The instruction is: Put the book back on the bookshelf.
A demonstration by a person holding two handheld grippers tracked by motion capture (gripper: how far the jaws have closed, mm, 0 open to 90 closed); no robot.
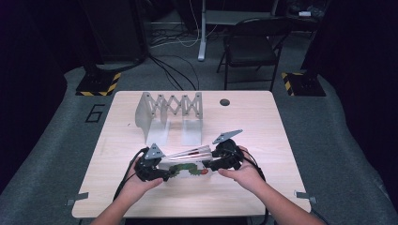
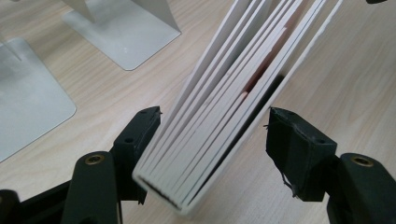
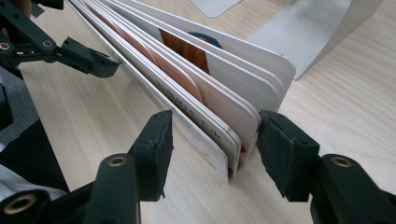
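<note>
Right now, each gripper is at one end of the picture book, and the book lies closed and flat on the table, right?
Not quite: the book isn't closed flat. The right gripper view shows its thick pages fanned apart, standing on edge on the table. The grippers are indeed at its two ends.

Bookend rack [image 1: 170, 112] stands just behind the book [image 1: 187, 165]; the table's [image 1: 263, 131] right side lies open.

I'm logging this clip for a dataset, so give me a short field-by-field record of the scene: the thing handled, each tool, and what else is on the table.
thing handled: board book, standing on edge, pages fanned
left tool: jaws open around the book's spine end, one jaw touching the cover
right tool: jaws open around the book's page edges, gaps on both sides
support: wooden table
also on table: white expanding book rack, beyond the book, holding nothing
</note>
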